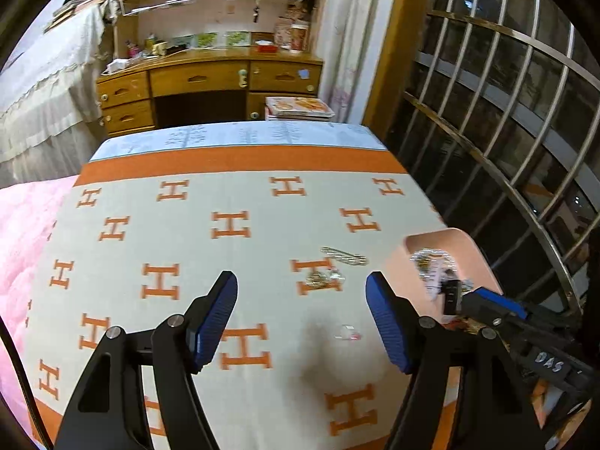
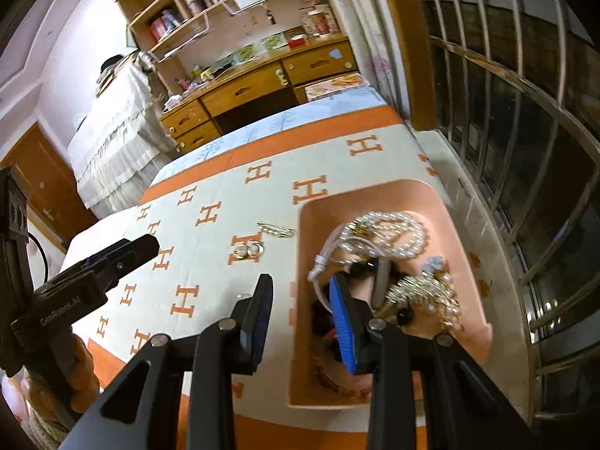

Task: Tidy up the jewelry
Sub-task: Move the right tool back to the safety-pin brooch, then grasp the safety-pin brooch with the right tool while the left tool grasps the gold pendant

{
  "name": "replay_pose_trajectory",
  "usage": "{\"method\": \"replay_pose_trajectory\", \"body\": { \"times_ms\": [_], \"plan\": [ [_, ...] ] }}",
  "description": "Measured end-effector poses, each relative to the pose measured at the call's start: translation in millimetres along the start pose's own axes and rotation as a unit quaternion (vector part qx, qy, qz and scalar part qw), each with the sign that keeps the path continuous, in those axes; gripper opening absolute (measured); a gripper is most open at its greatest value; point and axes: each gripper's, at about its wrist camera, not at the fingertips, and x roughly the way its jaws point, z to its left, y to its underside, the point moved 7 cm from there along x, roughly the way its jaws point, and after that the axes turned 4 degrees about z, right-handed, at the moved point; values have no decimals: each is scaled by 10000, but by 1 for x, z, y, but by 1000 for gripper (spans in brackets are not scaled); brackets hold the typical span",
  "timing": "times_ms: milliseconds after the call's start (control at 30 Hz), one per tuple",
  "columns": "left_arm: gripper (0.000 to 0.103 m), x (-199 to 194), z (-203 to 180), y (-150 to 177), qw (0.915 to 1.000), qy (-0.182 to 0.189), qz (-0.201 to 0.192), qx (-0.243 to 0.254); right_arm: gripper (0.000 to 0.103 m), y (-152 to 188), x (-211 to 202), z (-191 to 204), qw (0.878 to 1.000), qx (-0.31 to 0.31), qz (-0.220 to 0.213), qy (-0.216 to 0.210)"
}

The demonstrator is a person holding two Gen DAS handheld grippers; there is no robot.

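A pink tray (image 2: 446, 202) holds a pearl necklace (image 2: 397, 232), a white cord and gold and beaded pieces (image 2: 423, 292). It also shows in the left wrist view (image 1: 476, 258). On the H-patterned blanket lie a silver chain (image 1: 345, 257), a gold and silver ring cluster (image 1: 322, 277) and a small clear piece (image 1: 347, 333). The chain (image 2: 277, 230) and rings (image 2: 247, 250) also show in the right wrist view. My left gripper (image 1: 302, 322) is open and empty above the blanket, near the clear piece. My right gripper (image 2: 300, 318) is open over the tray's left rim, one finger inside the tray.
The blanket (image 1: 232, 255) covers a bed. A wooden desk with drawers (image 1: 210, 82) and shelves stands beyond it. A barred window (image 1: 506, 112) runs along the right, close to the tray. A pink quilt (image 1: 22, 232) lies at the left.
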Motion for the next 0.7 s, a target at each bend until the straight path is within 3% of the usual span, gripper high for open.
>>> {"method": "replay_pose_trajectory", "body": {
  "times_ms": [133,333,567,700],
  "plan": [
    [69,7,26,-5,9995,-307,-4,-74,32,-13,7,17,9997,-220,46,-77],
    [69,22,44,-8,9990,-402,174,-87,32,-35,33,35,9971,-642,373,-166],
    [69,45,46,1,9979,-395,505,69,32,-60,90,51,9842,-1303,1191,-154],
    [69,59,43,5,9968,-344,690,191,32,-64,127,54,9731,-1498,1747,65]
  ]
}}
